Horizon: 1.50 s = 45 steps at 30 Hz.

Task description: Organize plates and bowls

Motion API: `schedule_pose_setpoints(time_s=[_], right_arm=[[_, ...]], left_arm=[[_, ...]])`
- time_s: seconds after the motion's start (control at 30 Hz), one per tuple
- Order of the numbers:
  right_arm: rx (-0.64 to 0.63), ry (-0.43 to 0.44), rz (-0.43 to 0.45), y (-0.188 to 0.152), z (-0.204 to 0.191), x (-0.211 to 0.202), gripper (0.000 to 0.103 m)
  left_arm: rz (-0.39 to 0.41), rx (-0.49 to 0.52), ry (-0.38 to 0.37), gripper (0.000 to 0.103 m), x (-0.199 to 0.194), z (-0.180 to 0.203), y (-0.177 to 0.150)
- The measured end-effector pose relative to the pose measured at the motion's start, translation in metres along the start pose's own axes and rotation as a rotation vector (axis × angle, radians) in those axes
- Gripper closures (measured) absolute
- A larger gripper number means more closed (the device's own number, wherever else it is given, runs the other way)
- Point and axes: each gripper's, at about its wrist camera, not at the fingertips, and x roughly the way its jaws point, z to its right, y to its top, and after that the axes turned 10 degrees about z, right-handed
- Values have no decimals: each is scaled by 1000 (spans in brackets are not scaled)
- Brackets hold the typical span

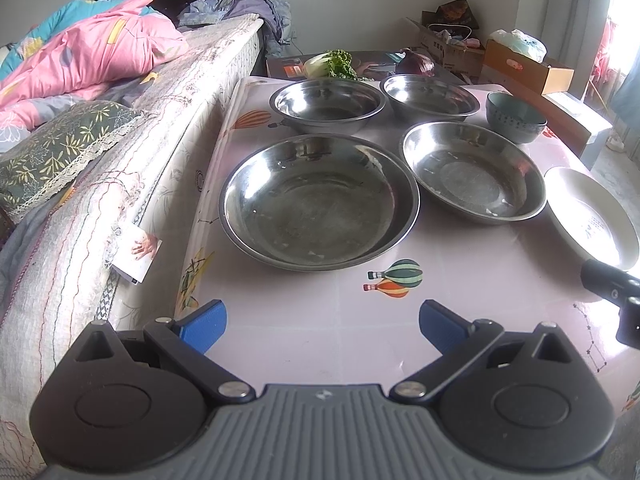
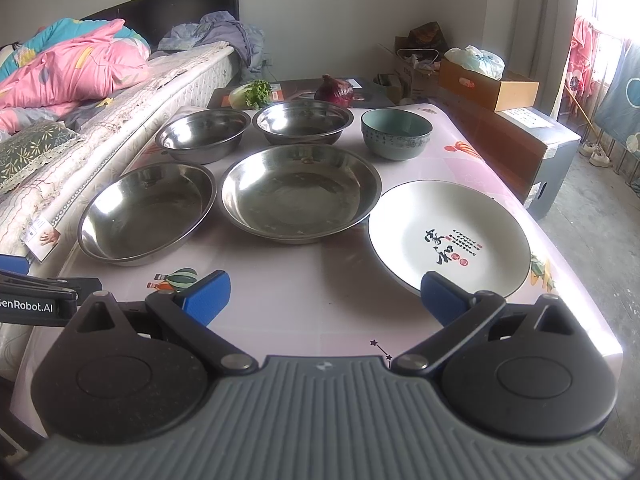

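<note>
Two wide steel plates sit mid-table: the left one (image 1: 318, 202) (image 2: 146, 214) and the right one (image 1: 474, 172) (image 2: 300, 194). Behind them stand two steel bowls, left (image 1: 327, 105) (image 2: 203, 134) and right (image 1: 430, 96) (image 2: 304, 120), and a teal ceramic bowl (image 1: 515, 117) (image 2: 396, 133). A white plate with black lettering (image 2: 450, 238) (image 1: 592, 216) lies at the near right. My left gripper (image 1: 322, 328) hangs open over the table's near edge, empty. My right gripper (image 2: 325, 300) is open and empty too, its right finger (image 2: 440, 294) over the white plate's near rim.
The table (image 2: 320, 312) has a pink balloon-print cover. A bed with a pink quilt (image 1: 80, 56) runs along its left side. A cabbage (image 2: 252, 94) and a red onion (image 2: 335, 89) lie behind the bowls. Cardboard boxes (image 2: 488, 84) stand at the back right.
</note>
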Motion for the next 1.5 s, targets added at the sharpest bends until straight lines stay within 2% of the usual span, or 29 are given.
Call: schedule_pose_setpoints(time_s=[0.53, 0.9, 1.2, 1.5], right_arm=[[4, -12, -12, 3, 1, 5, 1], [12, -27, -6, 12, 1, 13, 1], [-44, -85, -6, 27, -9, 28, 1], [-61, -38, -24, 46, -16, 47, 1]], left_arm=[[-11, 1, 2, 0, 4, -2, 0], [-29, 17, 15, 0, 14, -3, 13], [-28, 20, 35, 0, 23, -11, 29], [-26, 2, 47, 0, 35, -27, 49]])
